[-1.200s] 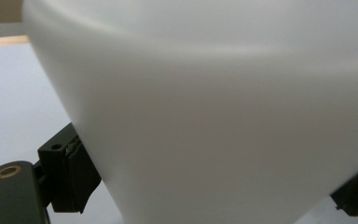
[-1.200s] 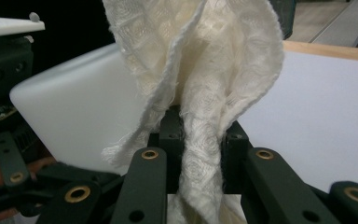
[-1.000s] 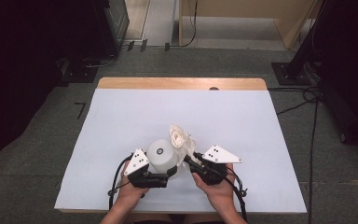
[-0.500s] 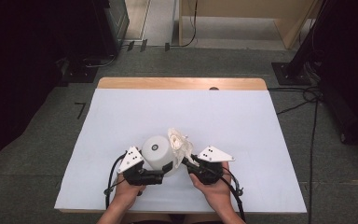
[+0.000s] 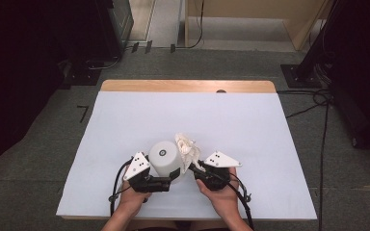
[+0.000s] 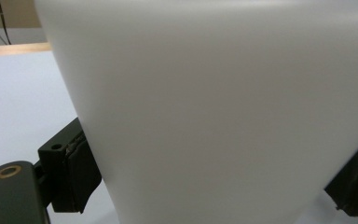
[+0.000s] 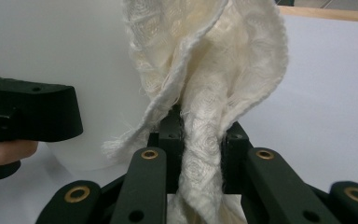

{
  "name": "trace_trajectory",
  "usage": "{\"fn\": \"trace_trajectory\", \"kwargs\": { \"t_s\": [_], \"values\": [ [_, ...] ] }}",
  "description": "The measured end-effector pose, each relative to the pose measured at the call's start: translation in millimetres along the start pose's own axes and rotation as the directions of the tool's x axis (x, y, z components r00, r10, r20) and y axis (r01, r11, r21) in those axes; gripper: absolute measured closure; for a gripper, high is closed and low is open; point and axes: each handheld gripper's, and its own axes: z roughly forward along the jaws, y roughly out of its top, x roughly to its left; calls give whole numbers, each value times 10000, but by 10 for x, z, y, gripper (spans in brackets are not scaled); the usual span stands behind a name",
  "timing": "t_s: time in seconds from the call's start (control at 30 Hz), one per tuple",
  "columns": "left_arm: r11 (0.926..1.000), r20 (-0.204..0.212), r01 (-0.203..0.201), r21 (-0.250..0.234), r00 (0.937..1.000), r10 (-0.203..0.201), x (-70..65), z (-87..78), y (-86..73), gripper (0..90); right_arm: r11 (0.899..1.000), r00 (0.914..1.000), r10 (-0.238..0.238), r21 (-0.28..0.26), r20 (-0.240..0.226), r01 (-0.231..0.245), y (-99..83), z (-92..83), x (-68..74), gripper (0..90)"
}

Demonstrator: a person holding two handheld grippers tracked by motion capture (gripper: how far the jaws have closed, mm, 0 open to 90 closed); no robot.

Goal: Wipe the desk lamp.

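Jaws of our left gripper (image 5: 172,179) clamped the upturned white cup (image 5: 165,158) near the table's (image 5: 250,115) front edge, while our right gripper (image 7: 200,140) pinched the cream cloth (image 7: 214,70) beside it.

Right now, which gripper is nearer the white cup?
Left. The left gripper clamps the upturned white cup between its jaws; the right gripper sits beside it, pinching the cream cloth.
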Motion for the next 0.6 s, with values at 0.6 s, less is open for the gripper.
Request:
{"fn": "trace_trajectory", "kwargs": {
  "t_s": [0.6],
  "values": [
    [9831,-969,-1437,1139,9832,1549,21,228,-312,83,9969,9983,444,-671,390,-417,76,-149,-87,747]
  ]
}}
